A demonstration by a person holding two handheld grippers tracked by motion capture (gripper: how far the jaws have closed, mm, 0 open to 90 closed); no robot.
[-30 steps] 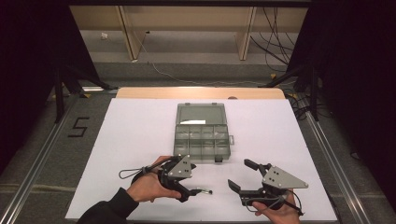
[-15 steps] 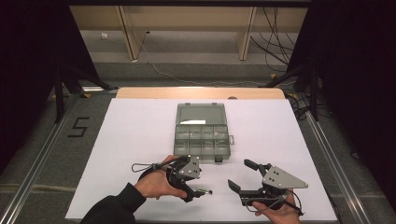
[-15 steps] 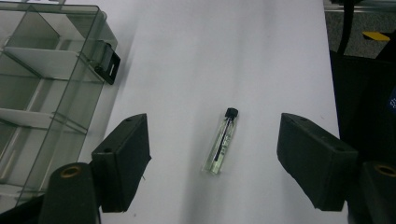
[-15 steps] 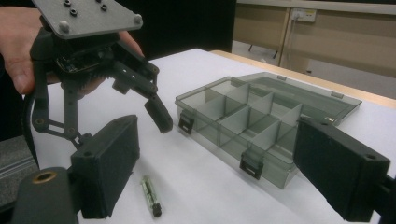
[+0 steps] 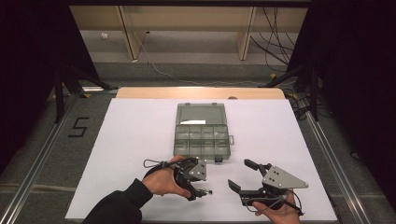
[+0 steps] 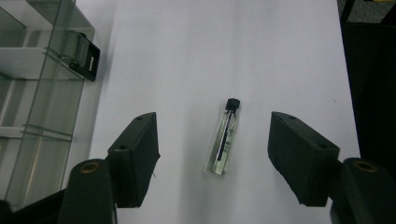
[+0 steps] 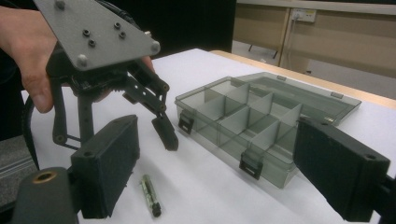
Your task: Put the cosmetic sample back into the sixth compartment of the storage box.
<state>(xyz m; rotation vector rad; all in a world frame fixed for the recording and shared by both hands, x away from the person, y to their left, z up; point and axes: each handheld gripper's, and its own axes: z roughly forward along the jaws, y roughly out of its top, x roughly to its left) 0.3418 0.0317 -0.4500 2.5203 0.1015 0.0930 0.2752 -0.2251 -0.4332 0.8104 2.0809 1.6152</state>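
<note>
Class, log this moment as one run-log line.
left claw: open, over vial | right claw: open, idle | box: lid open | vial: flat on table

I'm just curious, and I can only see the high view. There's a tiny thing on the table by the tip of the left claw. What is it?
Observer: It's a small clear vial with a black cap, lying flat. The left gripper view shows it between the jaws of the left claw.
Operator: Is the claw gripping it?
Observer: No. The jaws are wide open, and both pads stand apart from the vial.
Operator: Is there anything in the box?
Observer: The right gripper view looks into the box from the side. The compartments it shows look empty.
</note>
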